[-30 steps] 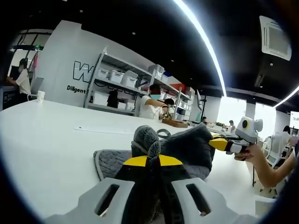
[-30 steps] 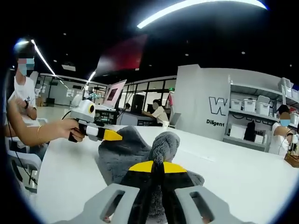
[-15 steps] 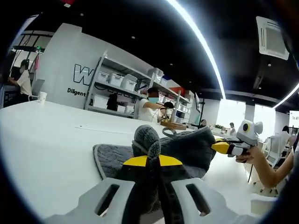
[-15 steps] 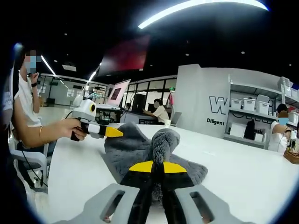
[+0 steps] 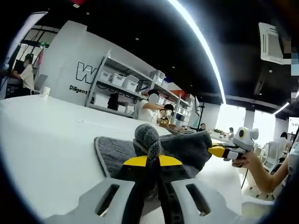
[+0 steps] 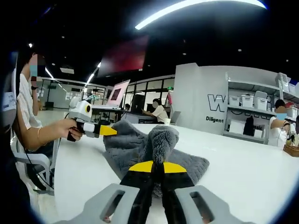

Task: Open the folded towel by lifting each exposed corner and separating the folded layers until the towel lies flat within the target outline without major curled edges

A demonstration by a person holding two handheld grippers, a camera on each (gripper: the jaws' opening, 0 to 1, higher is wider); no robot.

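a grey towel [image 5: 187, 147] lies on the white desk [image 5: 46, 140], partly spread and partly raised between the two claws. in the left gripper view, the left claw [image 5: 147, 161] is pinched tight on a bunched corner of the towel, which stands up as a rounded grey tuft just above the yellow tips; the flat part of the towel spreads out behind it on the desk, its stitched edge curving at the left. further right in this view the right claw [image 5: 216, 150] comes in, held by a hand [image 5: 247, 160], its yellow tip at the far raised edge of the towel. in the right gripper view, the right claw [image 6: 158, 166] is likewise clamped on a tuft of towel [image 6: 131, 144] rising above its yellow tips, and the left claw [image 6: 106, 131] shows at the left in a person's hand [image 6: 63, 128], its yellow tip touching the towel's lifted edge. behind stand shelves [image 5: 121, 88] with white bins against a grey wall, and people sit or stand in the background.
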